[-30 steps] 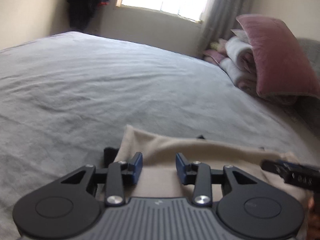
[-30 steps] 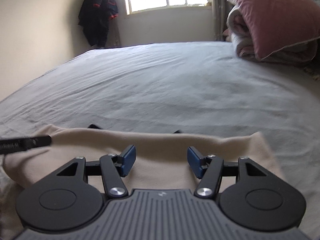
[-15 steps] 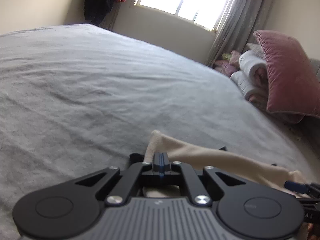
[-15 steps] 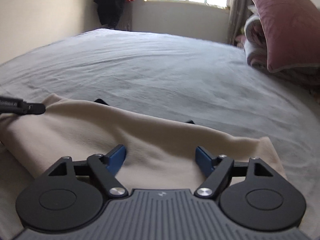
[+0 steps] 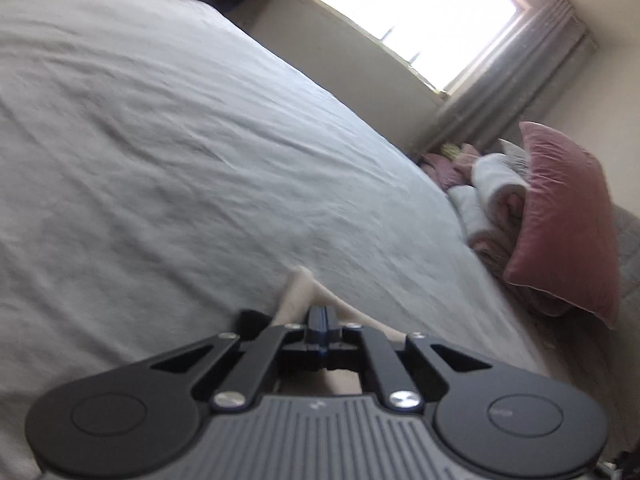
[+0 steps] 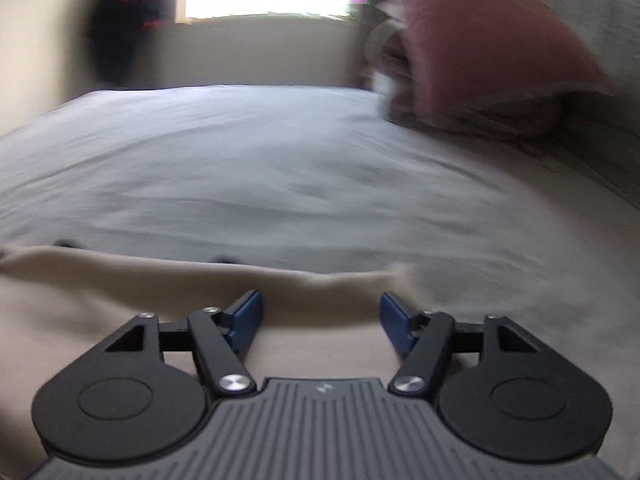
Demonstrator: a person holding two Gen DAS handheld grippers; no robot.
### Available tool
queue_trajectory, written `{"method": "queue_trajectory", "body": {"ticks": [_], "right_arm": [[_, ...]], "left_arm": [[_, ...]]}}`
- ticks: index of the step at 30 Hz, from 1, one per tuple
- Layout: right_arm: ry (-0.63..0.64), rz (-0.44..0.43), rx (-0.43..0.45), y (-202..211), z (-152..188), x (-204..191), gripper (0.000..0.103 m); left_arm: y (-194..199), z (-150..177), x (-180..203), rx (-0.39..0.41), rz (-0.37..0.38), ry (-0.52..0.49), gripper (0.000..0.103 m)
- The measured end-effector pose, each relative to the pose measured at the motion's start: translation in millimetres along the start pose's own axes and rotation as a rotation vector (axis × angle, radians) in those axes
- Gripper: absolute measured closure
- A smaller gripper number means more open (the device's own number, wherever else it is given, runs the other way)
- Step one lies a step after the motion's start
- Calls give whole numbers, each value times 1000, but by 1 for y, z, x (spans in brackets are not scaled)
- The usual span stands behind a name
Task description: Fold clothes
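Cloth (image 6: pixel 120 300) lies on near edge of bed (image 6: pixel 280 168), spread L to R. R gripper (image 6: pixel 321 314) over its near part, L gripper (image 5: pixel 324 320) at its L corner. Pillow (image 6: pixel 480 40) on stacked blankets (image 5: pixel 492 200), far R. Window (image 5: pixel 416 20) behind bed; curtain (image 5: pixel 512 80) to its R.

Daylight from a blown-out window lights a dim bedroom

The bright rectangular window (image 5: pixel 416 12) is overexposed to plain white, casting soft, cool light across the wrinkled grey bed sheet (image 5: pixel 160 152). The right wrist view is smeared by motion blur, worst on the dusty-pink velvet pillow (image 6: pixel 480 36); the left is tilted, mildly soft. Fisheye curvature and dark vignetting mark the corners.
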State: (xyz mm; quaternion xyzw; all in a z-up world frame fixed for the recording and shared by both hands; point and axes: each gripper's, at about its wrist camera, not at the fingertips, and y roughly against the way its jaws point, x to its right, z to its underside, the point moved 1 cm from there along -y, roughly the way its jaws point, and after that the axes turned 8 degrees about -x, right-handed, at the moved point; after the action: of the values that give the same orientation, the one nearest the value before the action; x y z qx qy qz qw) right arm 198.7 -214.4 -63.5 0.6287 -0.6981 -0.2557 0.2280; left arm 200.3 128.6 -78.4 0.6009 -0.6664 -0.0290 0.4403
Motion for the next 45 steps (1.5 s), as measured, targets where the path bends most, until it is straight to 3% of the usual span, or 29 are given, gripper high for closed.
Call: {"method": "queue_trajectory", "body": {"ticks": [2,6,8,10,16,18,19,20,21,24,29,31,37,41,43,45], "right_arm": [[-22,8,7,1,-2,8,47],[-25,12,30,7,-4,9,45],[-18,-19,53,12,-7,4,41],[-23,-70,60,19,-8,-1,41],[-71,-225,29,29,-13,-13,41],[-53,-295,21,34,-14,-21,44],[-42,-336,16,37,-14,-25,51],[-31,-376,7,39,-14,-29,71],[-21,-413,-3,40,-14,-34,78],[17,-492,-33,41,-10,-48,88],[60,-527,-105,31,-1,-62,91],[52,-542,-136,25,1,-64,93],[37,-538,-161,18,8,-63,101],[47,-537,-170,21,7,-64,100],[25,-562,-171,25,3,-59,93],[-1,-583,-146,31,-3,-51,92]], "left_arm": [[4,2,6,8,-26,-34,100],[17,7,16,6,-34,-107,96],[29,6,19,7,0,-110,80],[32,5,19,-21,12,-112,46],[35,6,16,-129,33,-119,28],[36,6,15,-165,41,-121,28],[36,6,14,-184,44,-123,28],[37,6,14,-202,48,-124,28],[37,6,13,-220,51,-125,30],[39,6,12,-274,62,-128,31],[39,8,12,-290,49,-137,34],[40,8,10,-287,27,-138,50],[44,4,10,-255,49,-97,70],[52,1,17,-188,102,-86,72],[59,1,20,-153,125,-97,73],[65,1,24,-124,148,-107,73]]}}
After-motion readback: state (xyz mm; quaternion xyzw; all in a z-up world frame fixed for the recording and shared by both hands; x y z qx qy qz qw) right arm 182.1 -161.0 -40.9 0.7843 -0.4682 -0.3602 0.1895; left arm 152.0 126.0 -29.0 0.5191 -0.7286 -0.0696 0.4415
